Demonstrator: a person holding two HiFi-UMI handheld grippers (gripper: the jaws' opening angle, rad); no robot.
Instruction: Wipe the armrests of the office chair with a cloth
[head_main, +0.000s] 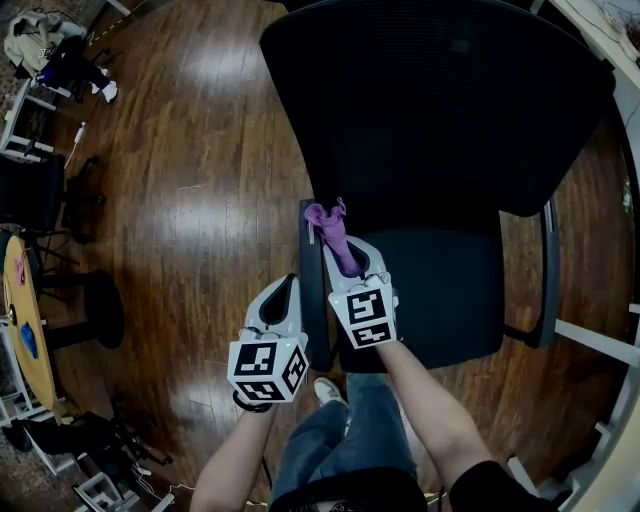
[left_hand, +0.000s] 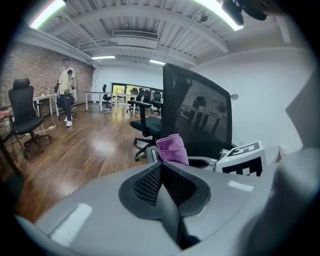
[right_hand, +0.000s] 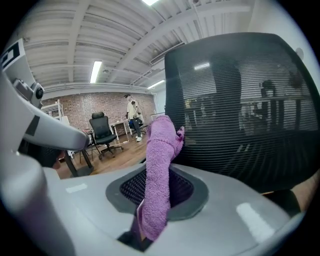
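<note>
— Your left tongs (head_main: 283, 292) are pressing together on nothing, just left of the near armrest (head_main: 313, 300).
— Your right tongs (head_main: 348, 262), just right of it, are clamping the purple cloth (head_main: 333, 232), which is poking up beside its far end.
— That armrest is running straight away from you, toward the backrest (head_main: 430, 100), so you're probably wiping lengthwise.

tongs (right_hand: 156, 192) clamping purple cloth (right_hand: 161, 160), mesh chairback (right_hand: 240, 110) behind

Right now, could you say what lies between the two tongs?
In the head view, the office chair's black armrest lies between the left tongs and right tongs.
</note>
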